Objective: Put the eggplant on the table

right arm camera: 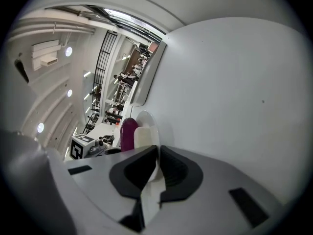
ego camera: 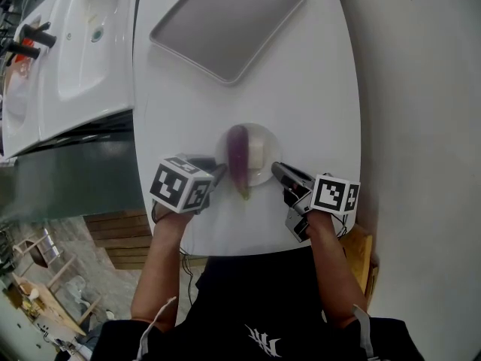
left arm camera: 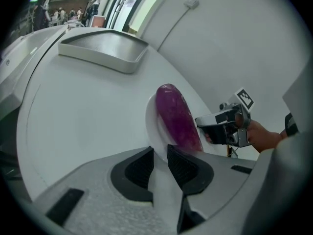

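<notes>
Eggplant [ego camera: 239, 159] lies on the plate [ego camera: 267, 143], centre frame. Right gripper [ego camera: 276, 168] has its jaws pinched on the plate rim. Left gripper [ego camera: 219, 173] has its jaws apart at the eggplant's near end, which they likely must grip next to lift it onto the worktop [ego camera: 316, 89].

The left forearm [ego camera: 161, 265] and right forearm [ego camera: 334, 265] both reach forward over the near edge of the bench [ego camera: 316, 89], the right one closer to the bench's right edge. The left hand-held gripper [ego camera: 218, 173] tilts steeply down and angles rightward with its marker cube [ego camera: 180, 184] on top, its jaws a narrow gap apart. The right hand-held gripper [ego camera: 276, 168] tilts down less and angles leftward, its jaws closed on the rim of the plate [ego camera: 269, 145]. The two tips face each other, near but apart.
</notes>
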Demonstrator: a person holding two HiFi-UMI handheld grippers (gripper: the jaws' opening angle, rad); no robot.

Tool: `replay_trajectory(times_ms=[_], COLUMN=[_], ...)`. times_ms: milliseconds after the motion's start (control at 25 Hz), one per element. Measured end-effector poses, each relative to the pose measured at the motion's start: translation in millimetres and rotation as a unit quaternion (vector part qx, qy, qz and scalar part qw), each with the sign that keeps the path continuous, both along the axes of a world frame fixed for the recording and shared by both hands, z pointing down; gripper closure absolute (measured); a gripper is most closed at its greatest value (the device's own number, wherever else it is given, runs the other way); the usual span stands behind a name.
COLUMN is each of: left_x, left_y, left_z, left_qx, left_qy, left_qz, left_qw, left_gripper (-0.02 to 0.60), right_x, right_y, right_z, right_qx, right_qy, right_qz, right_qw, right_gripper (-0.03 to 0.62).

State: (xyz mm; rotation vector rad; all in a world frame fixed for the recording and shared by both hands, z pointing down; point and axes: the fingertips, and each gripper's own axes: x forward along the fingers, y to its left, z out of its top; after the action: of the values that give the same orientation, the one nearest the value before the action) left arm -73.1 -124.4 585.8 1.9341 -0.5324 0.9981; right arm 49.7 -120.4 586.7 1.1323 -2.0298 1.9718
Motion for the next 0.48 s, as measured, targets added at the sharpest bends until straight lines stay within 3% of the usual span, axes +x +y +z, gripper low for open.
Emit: replay_trajectory(times_ms=[240, 480], left_x=[-0.3, 0.1], left_y=[-1.4, -1.9], left_z=[0.3, -0.8], left_qx=[0.001, 0.01], left_qy=[-0.027, -0.043], left_qz=[0.02, 0.033], left_qw=[0.9994, 0.9985], left_gripper=[0.506, 0.503], right_x=[-0.4, 1.4], right_y=[-0.9, -0.2], right_z=[1.5, 1.5], right_qx=[0.009, 0.041], right_qy=[0.024, 0.086], right_qz=[-0.014, -0.059], right_qw=[1.0, 0.994], right_gripper=[0.577, 0.565])
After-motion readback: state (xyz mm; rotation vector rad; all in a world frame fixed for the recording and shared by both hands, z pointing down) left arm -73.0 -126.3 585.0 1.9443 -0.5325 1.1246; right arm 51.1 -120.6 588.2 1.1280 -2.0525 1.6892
